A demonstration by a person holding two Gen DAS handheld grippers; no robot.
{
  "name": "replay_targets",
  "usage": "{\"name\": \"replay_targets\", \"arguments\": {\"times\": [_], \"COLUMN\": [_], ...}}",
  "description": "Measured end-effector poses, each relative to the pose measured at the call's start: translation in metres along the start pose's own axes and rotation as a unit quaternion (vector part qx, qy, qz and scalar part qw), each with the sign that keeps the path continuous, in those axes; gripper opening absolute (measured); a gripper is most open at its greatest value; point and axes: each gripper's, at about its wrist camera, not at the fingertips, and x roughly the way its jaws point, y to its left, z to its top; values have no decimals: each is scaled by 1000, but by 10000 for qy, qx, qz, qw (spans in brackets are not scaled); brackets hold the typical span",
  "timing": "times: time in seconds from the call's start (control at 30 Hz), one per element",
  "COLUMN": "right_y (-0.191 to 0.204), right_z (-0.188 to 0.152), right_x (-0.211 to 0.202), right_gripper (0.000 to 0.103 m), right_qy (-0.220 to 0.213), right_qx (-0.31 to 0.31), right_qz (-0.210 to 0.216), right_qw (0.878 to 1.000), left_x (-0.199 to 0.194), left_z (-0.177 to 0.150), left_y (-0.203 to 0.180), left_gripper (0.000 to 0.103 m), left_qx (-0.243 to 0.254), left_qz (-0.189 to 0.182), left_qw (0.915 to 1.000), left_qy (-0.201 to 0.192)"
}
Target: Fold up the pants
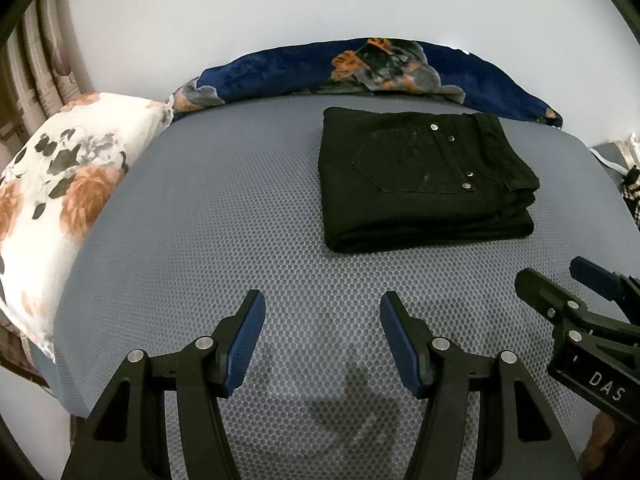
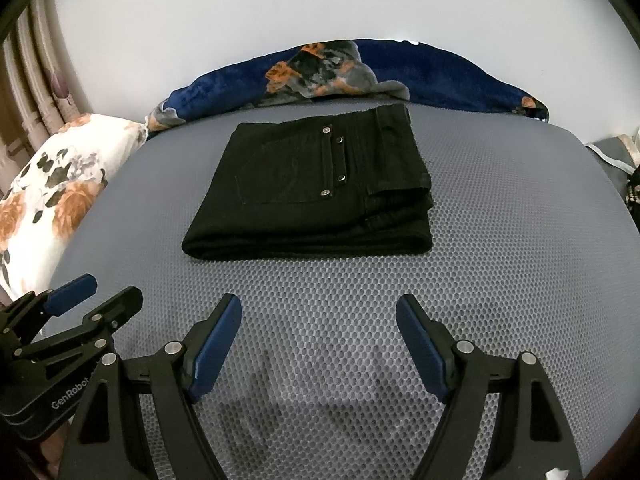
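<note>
Black pants (image 2: 312, 188) lie folded into a thick, neat rectangle on a grey honeycomb-textured bed mat (image 2: 500, 240), and they serve as my landmark for everything else. Their back pocket faces up, with small silver rivets showing, and the waistband end sits on the right side of the bundle. Nearer to me than the pants, my left hand-held gripper (image 1: 322, 320) hovers over bare mat, its blue-padded fingers (image 1: 250, 336) standing moderately apart with nothing between them. My right hand-held gripper (image 2: 319, 322) hovers just beside it, also nearer to me than the pants, its jaws spread a little wider and equally empty. Neither one touches the pants. Both cast soft shadows on the mat below. Behind the pants, along the far edge of the mat, lies a rumpled dark blue blanket (image 2: 448, 76) with orange and grey flowers, set against a plain pale wall. Left of the pants rests a white pillow (image 1: 60, 184) printed with orange blossoms and dark leaves, and beyond the pillow hang pinkish curtains (image 1: 40, 52).
</note>
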Motion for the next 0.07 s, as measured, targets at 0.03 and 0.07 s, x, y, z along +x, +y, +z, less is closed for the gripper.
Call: {"name": "replay_targets", "arguments": {"times": [0.03, 0.07], "right_y": [0, 0], "right_z": [0, 0], "right_x": [0, 0], "right_gripper": [77, 77], "right_qy": [-3, -3], "right_qx": [-3, -3], "right_qz": [-6, -6], "right_qw": [10000, 10000], "left_x": [1, 2], "left_z": [0, 1], "left_y": [0, 0], "left_gripper": [61, 61], "left_qx": [3, 11], "left_qz": [-14, -21], "left_qw": [10000, 10000], "left_qy": [10, 20]}}
